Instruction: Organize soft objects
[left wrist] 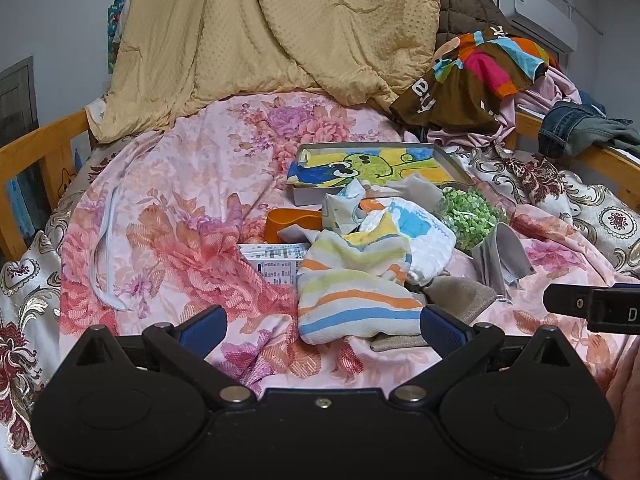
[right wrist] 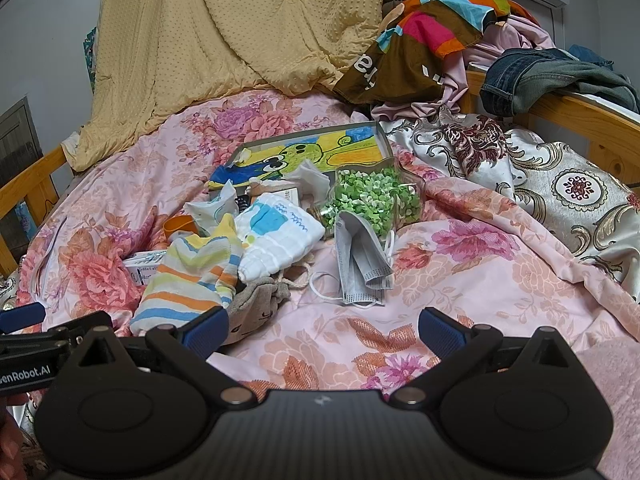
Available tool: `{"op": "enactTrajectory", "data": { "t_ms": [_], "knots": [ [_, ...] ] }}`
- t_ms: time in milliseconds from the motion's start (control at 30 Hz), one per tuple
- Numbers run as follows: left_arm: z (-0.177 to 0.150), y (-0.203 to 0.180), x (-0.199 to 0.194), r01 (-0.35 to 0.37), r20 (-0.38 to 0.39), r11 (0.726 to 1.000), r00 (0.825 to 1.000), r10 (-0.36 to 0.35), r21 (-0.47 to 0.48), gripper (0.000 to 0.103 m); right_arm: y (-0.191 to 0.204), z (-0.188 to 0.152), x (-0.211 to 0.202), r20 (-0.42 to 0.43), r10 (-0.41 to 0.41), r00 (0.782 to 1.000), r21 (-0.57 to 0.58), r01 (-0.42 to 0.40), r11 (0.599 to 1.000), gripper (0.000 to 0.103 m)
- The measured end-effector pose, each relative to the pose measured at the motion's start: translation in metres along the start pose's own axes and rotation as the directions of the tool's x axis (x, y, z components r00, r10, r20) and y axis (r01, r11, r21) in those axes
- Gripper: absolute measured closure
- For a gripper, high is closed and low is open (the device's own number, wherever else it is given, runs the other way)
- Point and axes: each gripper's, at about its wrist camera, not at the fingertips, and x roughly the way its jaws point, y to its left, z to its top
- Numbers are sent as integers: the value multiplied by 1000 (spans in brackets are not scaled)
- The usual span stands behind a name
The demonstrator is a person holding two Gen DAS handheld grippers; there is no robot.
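Note:
A heap of soft things lies mid-bed on the pink floral sheet [left wrist: 168, 216]. A striped cloth [left wrist: 352, 296] [right wrist: 180, 292] lies nearest, with a white quilted pouch [left wrist: 424, 236] [right wrist: 280, 236] behind it and a brown drawstring bag [right wrist: 256, 308] under its edge. A grey face mask [right wrist: 360, 268] [left wrist: 500, 256] lies to the right. My left gripper [left wrist: 322, 322] is open just in front of the striped cloth. My right gripper [right wrist: 322, 326] is open over bare sheet, short of the mask. Neither holds anything.
A shallow box with a cartoon drawing [left wrist: 372, 168] [right wrist: 312, 152], a clear container of green bits [right wrist: 372, 200], an orange cup [left wrist: 292, 220] and a printed carton [left wrist: 276, 264] sit around the heap. A yellow blanket [left wrist: 272, 32], piled clothes [right wrist: 424, 40] and wooden rails [left wrist: 36, 152] ring the bed.

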Motion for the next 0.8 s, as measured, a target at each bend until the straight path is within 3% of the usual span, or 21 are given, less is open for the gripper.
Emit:
{"op": "enactTrajectory", "data": {
  "t_ms": [800],
  "knots": [
    [0, 1, 1, 2, -1, 1000, 1000, -2, 0, 1, 0, 0, 0, -1, 1, 1000, 1, -1, 1000, 0]
  ]
}}
